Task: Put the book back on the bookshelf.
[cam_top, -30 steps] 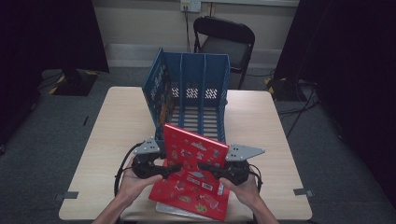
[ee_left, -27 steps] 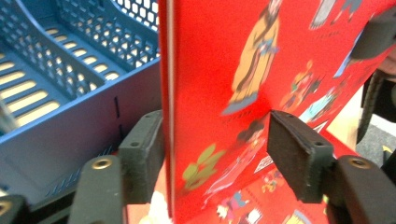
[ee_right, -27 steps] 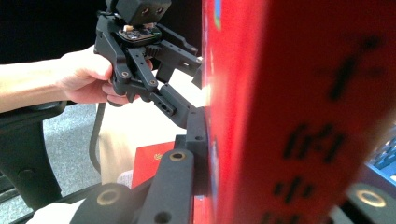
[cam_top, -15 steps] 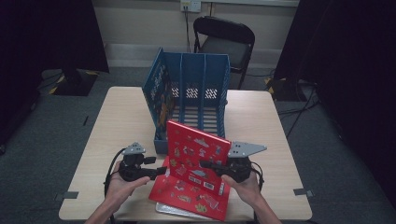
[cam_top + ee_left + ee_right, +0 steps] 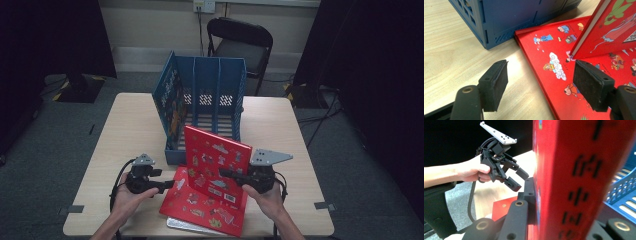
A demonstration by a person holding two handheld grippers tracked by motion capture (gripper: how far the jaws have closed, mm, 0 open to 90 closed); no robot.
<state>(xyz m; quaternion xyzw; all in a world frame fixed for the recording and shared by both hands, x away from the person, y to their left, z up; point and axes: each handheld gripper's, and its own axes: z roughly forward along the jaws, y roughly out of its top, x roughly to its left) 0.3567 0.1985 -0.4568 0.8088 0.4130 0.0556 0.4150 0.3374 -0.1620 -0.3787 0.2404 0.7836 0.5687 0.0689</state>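
Note:
A red picture book stands tilted off the table, its spine clamped in my right gripper, which is shut on it. A second red book lies flat beneath it, its corner touching the blue file rack. My left gripper hovers just left of the flat book with its jaws wide open and nothing between the pads. In the left gripper view, the flat book lies ahead and the raised book hangs at the upper right. The right gripper view shows the left gripper open.
The blue rack has three slots and stands mid-table, with something colourful in its left slot. A pale sheet or thin book sticks out under the flat red book near the front edge. A black folding chair stands behind the table.
My left gripper has let go of the raised red book, drawn back to the left and opened. The right gripper now holds the book alone, more upright.

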